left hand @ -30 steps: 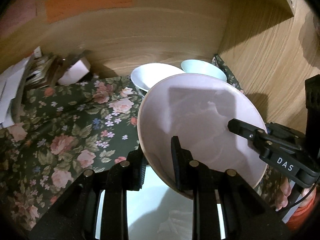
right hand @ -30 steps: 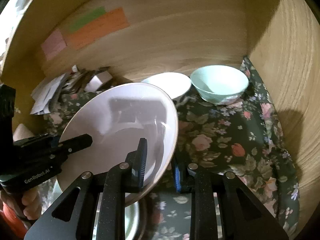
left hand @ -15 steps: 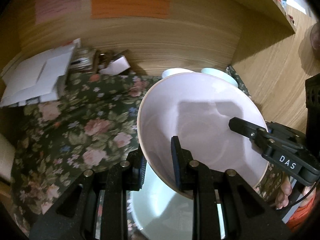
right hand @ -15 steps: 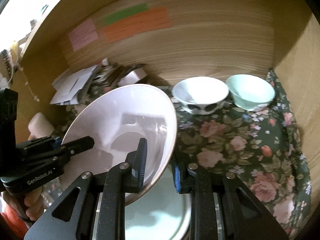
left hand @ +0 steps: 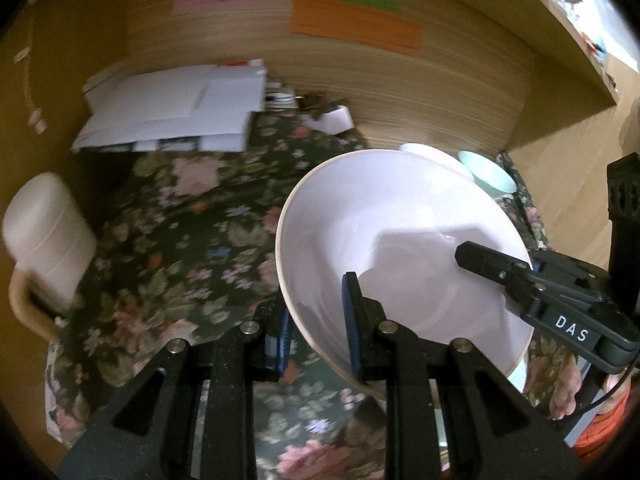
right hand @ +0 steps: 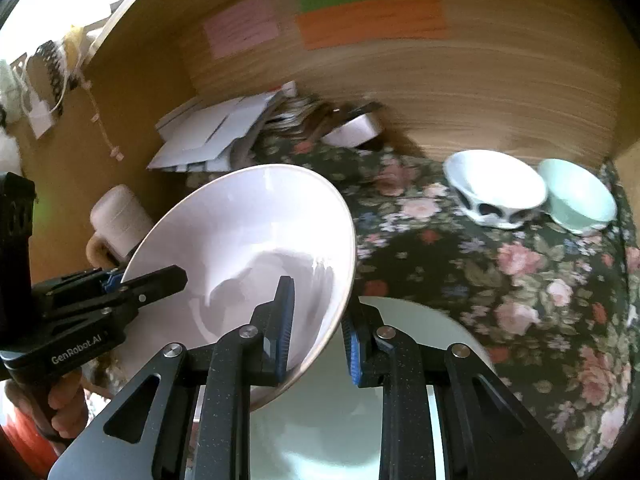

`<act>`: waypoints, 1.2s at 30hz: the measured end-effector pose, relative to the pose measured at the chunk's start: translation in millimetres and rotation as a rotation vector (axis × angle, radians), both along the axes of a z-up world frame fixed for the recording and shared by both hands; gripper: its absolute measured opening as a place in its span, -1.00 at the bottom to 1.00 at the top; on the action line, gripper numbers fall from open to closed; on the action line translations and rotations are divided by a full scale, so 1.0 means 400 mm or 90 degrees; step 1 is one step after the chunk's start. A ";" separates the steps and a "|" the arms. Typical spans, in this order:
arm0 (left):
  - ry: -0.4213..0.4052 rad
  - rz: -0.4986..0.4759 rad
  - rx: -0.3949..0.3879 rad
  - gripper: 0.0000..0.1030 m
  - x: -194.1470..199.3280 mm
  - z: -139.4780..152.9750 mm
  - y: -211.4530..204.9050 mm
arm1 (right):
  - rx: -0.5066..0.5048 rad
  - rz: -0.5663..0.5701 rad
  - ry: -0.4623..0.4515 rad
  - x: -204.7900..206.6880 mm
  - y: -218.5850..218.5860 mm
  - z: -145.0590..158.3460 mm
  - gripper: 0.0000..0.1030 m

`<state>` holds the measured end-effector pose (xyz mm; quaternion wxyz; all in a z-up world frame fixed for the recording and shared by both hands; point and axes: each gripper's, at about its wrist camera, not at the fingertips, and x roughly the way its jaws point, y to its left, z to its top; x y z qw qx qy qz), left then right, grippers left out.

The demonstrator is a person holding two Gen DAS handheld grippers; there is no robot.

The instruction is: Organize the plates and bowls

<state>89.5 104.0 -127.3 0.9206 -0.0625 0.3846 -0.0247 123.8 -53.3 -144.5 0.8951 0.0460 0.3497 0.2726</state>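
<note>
A large pale pink bowl is held tilted above the floral cloth by both grippers. My left gripper is shut on its left rim. My right gripper is shut on its right rim, and the bowl fills the left of the right wrist view. A pale green plate lies flat under the bowl. A white bowl and a mint bowl stand side by side at the back right, partly hidden behind the pink bowl in the left wrist view.
A cream mug stands at the left on the floral cloth. White papers and clutter lie at the back left. Wooden walls close the back and the right side.
Both grippers have swung left and pulled back with the pink bowl. The mug and papers have come into view, and the two small bowls now sit farther right.
</note>
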 end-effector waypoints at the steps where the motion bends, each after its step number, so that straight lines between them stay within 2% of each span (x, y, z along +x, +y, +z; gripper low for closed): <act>1: 0.001 0.006 -0.001 -0.56 -0.006 -0.002 0.012 | -0.002 0.007 0.001 -0.001 0.012 -0.002 -0.60; 12: 0.018 0.059 -0.008 -0.56 -0.067 -0.039 0.138 | -0.027 0.072 0.023 -0.004 0.148 -0.038 -0.60; 24: 0.061 0.097 -0.030 -0.56 -0.074 -0.116 0.235 | -0.074 0.119 0.078 0.017 0.258 -0.111 -0.60; 28: 0.088 0.095 -0.039 -0.56 -0.064 -0.155 0.249 | -0.093 0.125 0.103 0.023 0.273 -0.142 -0.59; 32: 0.072 0.085 -0.015 -0.56 -0.070 -0.150 0.237 | -0.093 0.119 0.100 0.022 0.270 -0.143 -0.54; 36: 0.065 0.091 -0.014 -0.56 -0.070 -0.138 0.241 | -0.085 0.110 0.085 0.016 0.253 -0.125 -0.54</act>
